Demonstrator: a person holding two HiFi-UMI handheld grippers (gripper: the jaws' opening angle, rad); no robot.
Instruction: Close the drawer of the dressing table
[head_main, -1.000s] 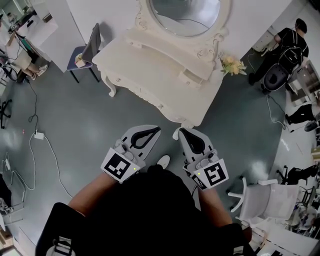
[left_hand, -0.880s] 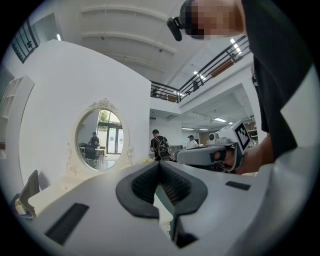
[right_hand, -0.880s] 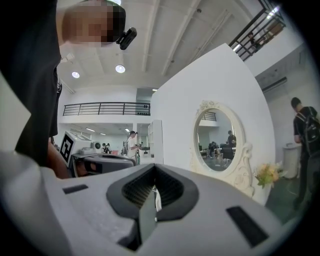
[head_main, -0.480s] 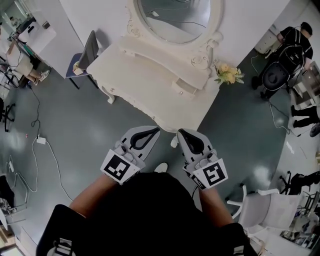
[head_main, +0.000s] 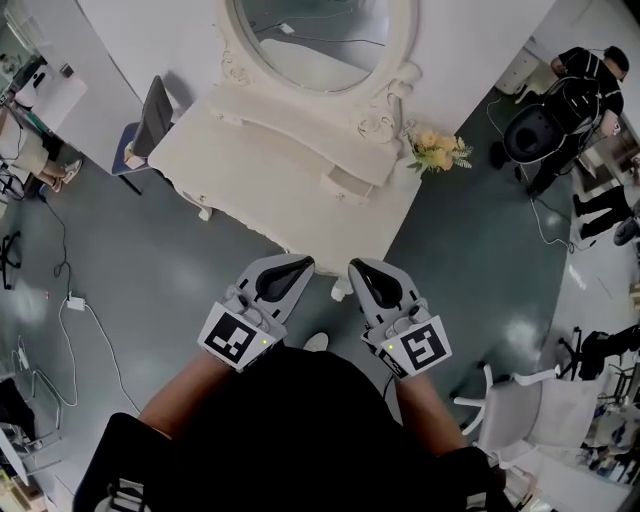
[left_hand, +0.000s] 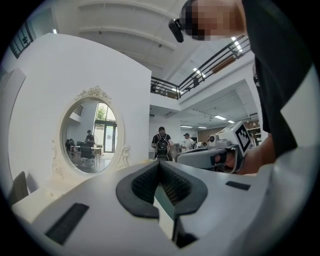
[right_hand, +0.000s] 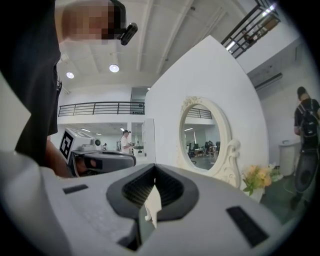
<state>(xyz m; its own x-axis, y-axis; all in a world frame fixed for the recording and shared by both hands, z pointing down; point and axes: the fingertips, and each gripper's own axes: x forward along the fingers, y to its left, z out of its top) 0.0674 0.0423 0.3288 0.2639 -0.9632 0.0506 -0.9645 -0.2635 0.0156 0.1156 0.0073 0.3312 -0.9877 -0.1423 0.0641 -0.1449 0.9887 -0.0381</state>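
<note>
The white dressing table (head_main: 270, 185) with its oval mirror (head_main: 315, 40) stands ahead of me in the head view. A small drawer (head_main: 347, 186) in the raised shelf at its right sticks out a little. My left gripper (head_main: 303, 262) and right gripper (head_main: 354, 266) are held level side by side, just short of the table's near corner. Both are shut with nothing between the jaws. In the left gripper view the left gripper (left_hand: 160, 164) has its tips meeting before the mirror (left_hand: 90, 135). In the right gripper view the right gripper (right_hand: 154, 168) is likewise shut.
A vase of yellow flowers (head_main: 435, 150) stands at the table's right end. A dark chair (head_main: 145, 120) is at its left, a white chair (head_main: 530, 400) at my lower right. A cable (head_main: 75, 300) lies on the floor at left. A person (head_main: 585, 75) stands far right.
Both grippers have moved forward together towards the dressing table; its near corner now lies closer to their tips. Both jaws stay shut.
</note>
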